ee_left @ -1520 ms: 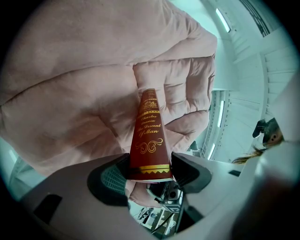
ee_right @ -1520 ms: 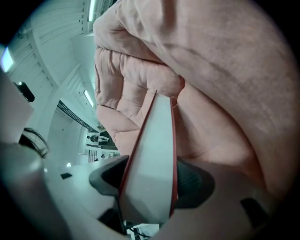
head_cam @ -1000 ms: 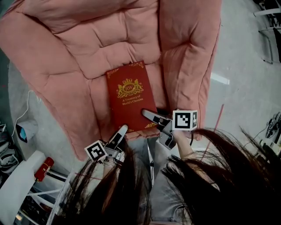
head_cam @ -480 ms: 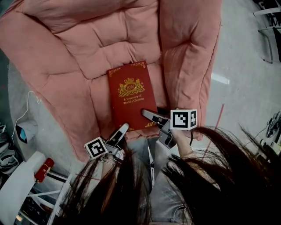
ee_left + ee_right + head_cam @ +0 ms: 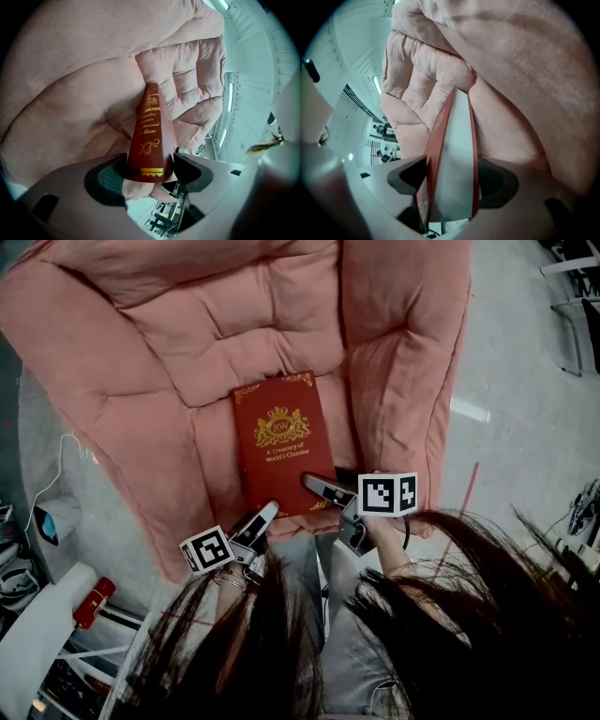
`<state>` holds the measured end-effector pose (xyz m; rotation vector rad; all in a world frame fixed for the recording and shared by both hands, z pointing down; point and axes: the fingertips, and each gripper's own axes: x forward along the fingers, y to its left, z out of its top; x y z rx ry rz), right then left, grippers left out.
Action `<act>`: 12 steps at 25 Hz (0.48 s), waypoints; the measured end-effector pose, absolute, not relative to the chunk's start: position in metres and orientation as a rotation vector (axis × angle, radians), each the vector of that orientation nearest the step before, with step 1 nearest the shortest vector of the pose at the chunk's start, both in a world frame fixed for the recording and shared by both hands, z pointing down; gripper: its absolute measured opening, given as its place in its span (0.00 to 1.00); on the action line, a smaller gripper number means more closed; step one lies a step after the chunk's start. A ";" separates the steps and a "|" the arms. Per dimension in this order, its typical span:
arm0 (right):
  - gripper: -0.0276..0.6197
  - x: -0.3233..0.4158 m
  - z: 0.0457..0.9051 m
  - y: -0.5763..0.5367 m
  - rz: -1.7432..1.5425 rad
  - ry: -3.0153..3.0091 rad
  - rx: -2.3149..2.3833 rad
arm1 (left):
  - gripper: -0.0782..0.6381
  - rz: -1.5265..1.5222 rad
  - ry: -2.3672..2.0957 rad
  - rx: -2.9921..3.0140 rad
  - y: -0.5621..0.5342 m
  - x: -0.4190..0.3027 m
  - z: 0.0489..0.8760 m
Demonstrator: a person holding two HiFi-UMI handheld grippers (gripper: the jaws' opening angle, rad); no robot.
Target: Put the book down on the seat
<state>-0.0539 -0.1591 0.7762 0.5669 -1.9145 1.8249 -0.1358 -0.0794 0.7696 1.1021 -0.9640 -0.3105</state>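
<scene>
A red hardback book (image 5: 281, 442) with gold print lies flat on the pink cushioned seat (image 5: 216, 334), its near edge at the seat's front. My left gripper (image 5: 265, 515) is at the book's near left corner, and in the left gripper view the book's spine (image 5: 151, 140) stands between its jaws. My right gripper (image 5: 319, 486) is at the near right corner, with the book's page edge (image 5: 452, 178) between its jaws. Both pairs of jaws have just been opening and now stand wide, the pads no longer pressing the book.
Thick pink armrests (image 5: 403, 362) rise on both sides of the seat. Grey floor (image 5: 525, 381) lies to the right, with metal chair legs (image 5: 574, 306) at the top right. A white device (image 5: 54, 521) and a red-and-white object (image 5: 94, 599) sit lower left. The person's hair (image 5: 450, 615) covers the bottom.
The book has shifted slightly right and come to rest on the seat. Both grippers have rolled a little at its near corners, the marker cubes turning, and have barely moved otherwise.
</scene>
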 end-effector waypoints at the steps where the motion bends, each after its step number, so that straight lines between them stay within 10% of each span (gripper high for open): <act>1: 0.54 -0.054 0.777 -0.159 1.815 -1.911 0.571 | 0.52 -0.299 -0.966 1.102 -0.079 -0.136 0.771; 12: 0.55 -0.048 0.787 -0.158 1.629 -1.915 0.632 | 0.54 -0.078 -0.994 1.143 -0.071 -0.131 0.787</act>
